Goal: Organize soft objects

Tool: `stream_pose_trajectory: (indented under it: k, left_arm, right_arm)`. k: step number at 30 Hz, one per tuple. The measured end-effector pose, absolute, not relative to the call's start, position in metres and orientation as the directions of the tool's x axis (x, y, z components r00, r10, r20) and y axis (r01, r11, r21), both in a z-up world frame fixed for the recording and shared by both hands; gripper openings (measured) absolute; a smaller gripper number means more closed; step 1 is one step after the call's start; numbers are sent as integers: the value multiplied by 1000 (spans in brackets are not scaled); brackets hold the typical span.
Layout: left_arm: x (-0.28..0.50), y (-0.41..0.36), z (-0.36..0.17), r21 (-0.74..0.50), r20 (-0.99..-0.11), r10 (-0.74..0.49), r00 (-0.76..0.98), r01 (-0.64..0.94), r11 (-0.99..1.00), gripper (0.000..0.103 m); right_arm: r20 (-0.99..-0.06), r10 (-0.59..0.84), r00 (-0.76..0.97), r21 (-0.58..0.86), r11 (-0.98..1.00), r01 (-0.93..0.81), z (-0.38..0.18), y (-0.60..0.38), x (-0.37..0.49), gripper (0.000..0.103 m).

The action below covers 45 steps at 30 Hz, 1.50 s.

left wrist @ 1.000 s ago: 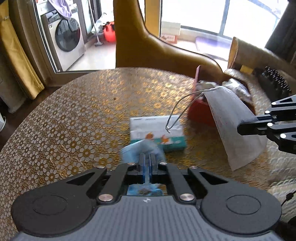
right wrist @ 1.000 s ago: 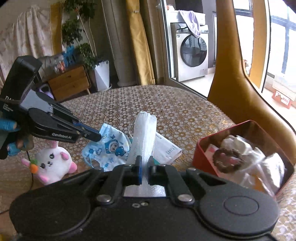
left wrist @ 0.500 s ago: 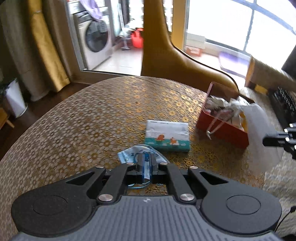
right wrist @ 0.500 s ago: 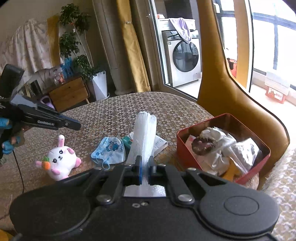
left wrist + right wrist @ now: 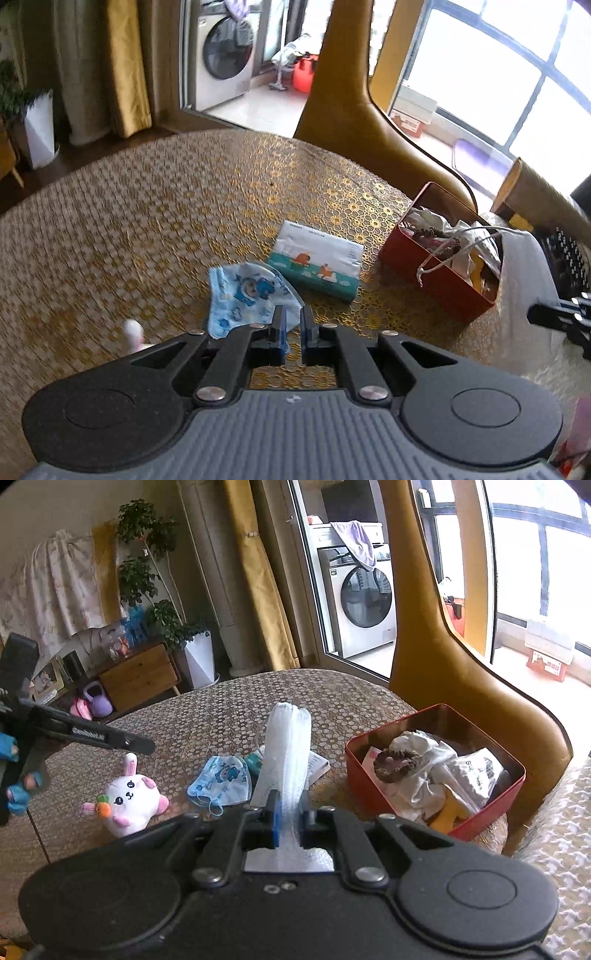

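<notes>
Pinching the white foam sheet upright in the clenched right gripper — likely bound for the red tin at 2 o'clock — left gripper closed, empty, child's face mask lying at 11 o'clock.

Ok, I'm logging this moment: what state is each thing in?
left gripper: jaws nearly shut, empty
right gripper: shut on white sheet
face mask: loose on table
red box: open, part-filled
plush bunny: untouched on table
tissue pack: flat on table
</notes>
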<state>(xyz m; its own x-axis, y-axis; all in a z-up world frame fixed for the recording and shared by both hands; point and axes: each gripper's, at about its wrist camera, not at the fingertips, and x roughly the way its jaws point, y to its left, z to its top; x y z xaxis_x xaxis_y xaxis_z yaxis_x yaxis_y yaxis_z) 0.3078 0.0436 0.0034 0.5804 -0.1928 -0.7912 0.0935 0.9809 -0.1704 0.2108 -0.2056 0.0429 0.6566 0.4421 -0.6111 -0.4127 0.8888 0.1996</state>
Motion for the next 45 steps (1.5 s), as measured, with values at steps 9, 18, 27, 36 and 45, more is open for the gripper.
stream_pose_trajectory:
  k: [9,18,27,36,45]
  left_arm:
    - [328,32,-34,-184,-796,-150,586,1,983,75]
    - [366,29,-70,-160,-831,-80,551,-98,982,75]
    - [384,25,-86,-141,-822,-63,566,-95,985,98]
    - [404,27,-109,-120,-847,-35,531,-127,985,98]
    - [409,28,-124,-133,-852,-46,522,-131,982,99]
  right_arm:
    - [-614,450,648,225,887,-404,36,-215,216,8]
    - [-634,452,628,242,887,-393,23,-222,229,8]
    - [-647,456,612,253,885,-392,14,-222,246,9]
    - [-661,450,600,255,887,-385,8,-222,255,10]
    - [-675,441,592,253,891,-376,5,-220,260,10]
